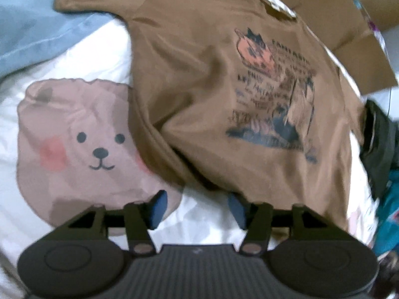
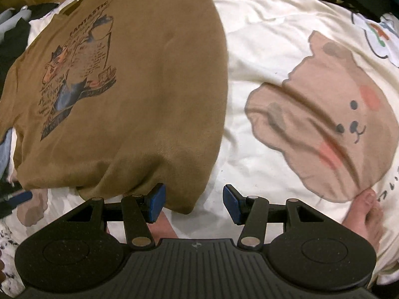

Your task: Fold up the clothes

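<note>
Blue pads (image 1: 159, 209) of the left tool (image 1: 197, 206) sit right up front, spread apart with nothing between them, hanging over white bedding just off the bottom hem of the brown t-shirt (image 1: 212, 99). Left pair isn't squeezing anything yet. Same deal on the other side: the right tool (image 2: 194, 203) has its jaws apart and empty, and its left pad is right at the hem where the fabric bunches a bit.

So the shirt is laid out print-side up on the bed, on a white duvet (image 2: 261, 49) with pink bear faces (image 1: 82, 144) on it. Both tools point steeply down at the lower edge, so I'd guess the step is grabbing the two hem corners for the first fold.

Tips if you're doing this:
- Come in low and slide one pad under the hem, otherwise you pinch duvet too.
- Grab near the corners, not the middle, or it'll sag when lifted.
- That hem bulge by the right tool looks rumpled, so tug it flat first.
- Watch the bare foot (image 2: 366, 214) at the duvet edge.
- Lift both sides together so the print stays square.
</note>
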### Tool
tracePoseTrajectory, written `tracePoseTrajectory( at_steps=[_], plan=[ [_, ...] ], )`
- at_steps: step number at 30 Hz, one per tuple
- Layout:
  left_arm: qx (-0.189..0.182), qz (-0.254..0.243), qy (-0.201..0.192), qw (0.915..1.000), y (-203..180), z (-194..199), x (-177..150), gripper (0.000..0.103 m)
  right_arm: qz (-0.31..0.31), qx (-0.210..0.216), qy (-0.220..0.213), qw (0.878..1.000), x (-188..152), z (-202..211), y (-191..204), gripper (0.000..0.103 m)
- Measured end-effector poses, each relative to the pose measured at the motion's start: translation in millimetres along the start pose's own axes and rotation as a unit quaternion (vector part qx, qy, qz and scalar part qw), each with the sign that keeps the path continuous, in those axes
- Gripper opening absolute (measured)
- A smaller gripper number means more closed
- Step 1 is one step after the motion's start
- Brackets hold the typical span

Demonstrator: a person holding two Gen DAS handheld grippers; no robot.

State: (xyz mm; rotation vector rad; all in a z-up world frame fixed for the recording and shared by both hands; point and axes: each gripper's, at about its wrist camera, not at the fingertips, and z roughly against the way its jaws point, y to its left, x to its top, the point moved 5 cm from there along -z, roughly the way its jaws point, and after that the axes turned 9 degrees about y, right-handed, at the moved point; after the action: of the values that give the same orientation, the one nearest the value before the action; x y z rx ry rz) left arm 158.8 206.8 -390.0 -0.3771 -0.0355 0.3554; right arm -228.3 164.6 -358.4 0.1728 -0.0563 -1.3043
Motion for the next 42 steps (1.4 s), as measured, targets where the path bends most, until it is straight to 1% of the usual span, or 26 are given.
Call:
tracePoseTrajectory(
  at_steps=[1,2,5,10,11,13,15,16,17,18,19,21,22,25,26,27,28,29,30,33,35,38,42],
  plan=[
    [-0.009,0.019,0.003,0.9998,2.2,-1.1,2.1,0.065,0.001,0.003,-0.003,1.0,0.2,-1.0,-0.5,0.058],
    [-0.014,0.028,0.004,0.9995,2.0,-2.4,4.5,0.065,0.001,0.005,-0.006,1.0,0.4,-1.9,-1.0,0.058],
    [-0.027,0.042,0.005,0.9988,-1.3,-6.4,11.5,0.065,0.003,0.013,-0.015,1.0,1.1,-4.5,-2.6,0.058],
    [-0.033,0.058,0.002,0.9977,-0.5,-16.2,19.7,0.064,-0.007,0.049,-0.044,0.998,7.7,-3.6,3.3,0.058],
    [-0.034,0.062,0.003,0.9975,-0.3,-19.1,20.5,0.063,-0.01,0.051,-0.047,0.998,7.9,-5.3,5.1,0.058],
    [-0.037,0.073,0.002,0.9967,1.4,-21.1,18.9,0.059,-0.011,0.057,-0.052,0.997,8.2,-7.3,8.8,0.058],
    [-0.039,0.084,0.002,0.9957,3.3,-22.5,16.9,0.05,-0.008,0.064,-0.053,0.996,7.9,-8.7,11.5,0.057],
    [-0.04,0.09,0.002,0.9952,4.2,-23.3,15.9,0.047,-0.01,0.068,-0.056,0.996,9.0,-8.3,11.4,0.049],
    [-0.042,0.095,0.002,0.9946,5.2,-24.0,14.9,0.044,-0.013,0.071,-0.059,0.996,10.2,-7.9,11.3,0.046],
    [-0.033,0.097,0.003,0.9947,5.5,-23.6,13.4,0.043,-0.017,0.075,-0.062,0.995,11.3,-7.4,11.1,0.033],
    [-0.023,0.1,0.003,0.9947,6.6,-22.6,11.5,0.043,-0.024,0.08,-0.063,0.994,13.4,-7.9,10.1,0.024],
    [-0.029,0.118,-0.003,0.9926,9.4,-20.0,8.4,0.038,-0.036,0.082,-0.065,0.994,17.1,-7.9,7.9,0.018],
    [-0.031,0.125,-0.007,0.9916,10.5,-19.4,7.5,0.038,-0.033,0.083,-0.068,0.994,17.6,-6.5,8.1,0.014],
    [-0.036,0.139,-0.017,0.9895,12.7,-19.3,6.1,0.037,-0.024,0.082,-0.076,0.993,18.6,-1.4,10.4,0.01],
    [-0.038,0.14,-0.019,0.9892,12.7,-20.1,6.3,0.036,-0.023,0.082,-0.078,0.993,18.6,0.6,10.8,0.01],
    [-0.04,0.141,-0.022,0.9889,12.7,-20.8,6.5,0.032,-0.024,0.08,-0.082,0.993,19.2,3.1,11.0,0.009],
    [-0.038,0.14,-0.022,0.9892,12.5,-21.5,6.7,0.027,-0.023,0.078,-0.083,0.993,19.7,5.2,11.7,0.009],
    [-0.034,0.138,-0.022,0.9896,12.2,-22.1,7.0,0.016,-0.023,0.076,-0.085,0.993,20.1,7.2,12.5,0.009],
    [-0.031,0.136,-0.022,0.99,11.9,-22.7,7.3,0.012,-0.025,0.076,-0.086,0.993,21.0,10.4,12.5,0.008],
    [-0.031,0.126,-0.023,0.9912,11.3,-14.8,8.1,0.008,-0.024,0.072,-0.092,0.993,26.0,22.2,12.5,0.007],
    [-0.023,0.11,-0.022,0.9934,10.9,-5.2,9.3,0.007,-0.016,0.066,-0.096,0.993,32.3,32.3,12.7,0.007],
    [0.008,0.078,-0.016,0.9968,11.4,11.6,14.4,0.005,0.0,0.053,-0.098,0.994,43.6,46.5,12.9,0.007],
    [0.034,0.052,-0.027,0.9977,18.4,34.7,28.2,0.003,0.011,0.026,-0.103,0.994,58.2,66.3,7.7,0.007]
  ],
)
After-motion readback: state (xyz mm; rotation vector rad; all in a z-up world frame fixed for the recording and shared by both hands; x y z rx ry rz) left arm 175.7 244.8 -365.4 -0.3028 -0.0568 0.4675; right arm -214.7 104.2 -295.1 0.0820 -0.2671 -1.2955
